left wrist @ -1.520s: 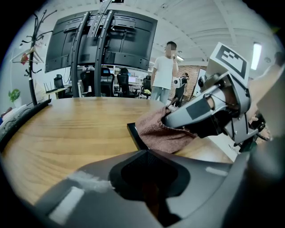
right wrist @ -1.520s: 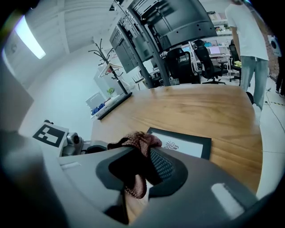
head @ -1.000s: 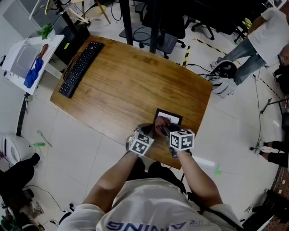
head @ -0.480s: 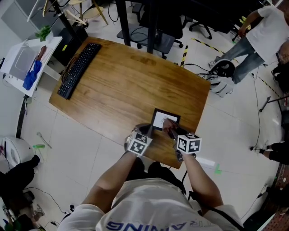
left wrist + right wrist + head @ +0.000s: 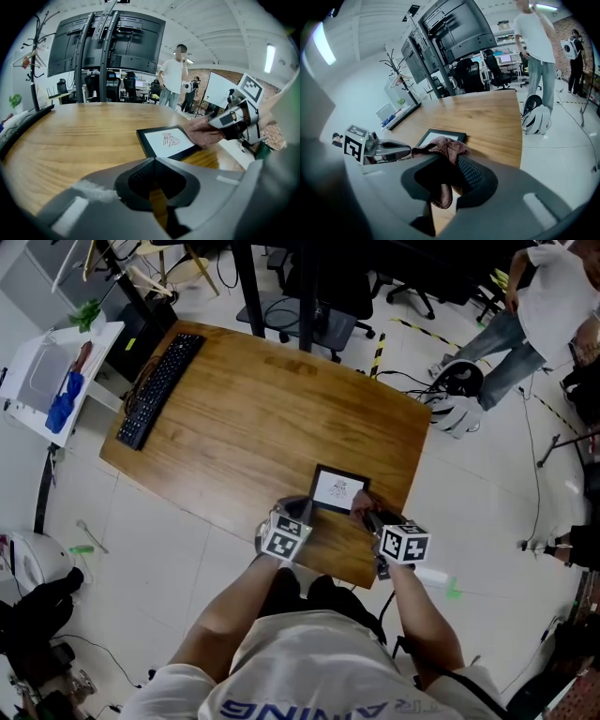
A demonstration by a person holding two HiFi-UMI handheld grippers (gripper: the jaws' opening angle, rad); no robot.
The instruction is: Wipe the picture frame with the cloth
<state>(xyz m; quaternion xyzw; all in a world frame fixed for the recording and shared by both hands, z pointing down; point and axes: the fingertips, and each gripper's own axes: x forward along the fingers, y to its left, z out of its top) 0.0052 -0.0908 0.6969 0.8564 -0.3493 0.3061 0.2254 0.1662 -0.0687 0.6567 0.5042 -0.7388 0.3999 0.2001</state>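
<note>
A black picture frame [image 5: 339,488] with a white picture lies flat near the front edge of the wooden table [image 5: 262,409]. My right gripper [image 5: 368,514] is shut on a reddish-brown cloth [image 5: 360,506], which rests at the frame's front right corner. In the right gripper view the cloth [image 5: 440,147] bunches between the jaws, with the frame [image 5: 433,136] just beyond. My left gripper [image 5: 307,513] sits at the frame's front left corner, shut and holding nothing. The left gripper view shows the frame [image 5: 166,142] ahead and the cloth [image 5: 204,133] at its right side.
A black keyboard [image 5: 157,385] lies at the table's far left edge. A white side table [image 5: 52,371] stands left of it. A person [image 5: 553,296] stands at the far right, with a bag [image 5: 459,409] on the floor. Office chairs stand behind the table.
My right gripper has slid the cloth to the right across the frame, from over the picture to its right corner. The white picture now shows uncovered. The left gripper stayed put.
</note>
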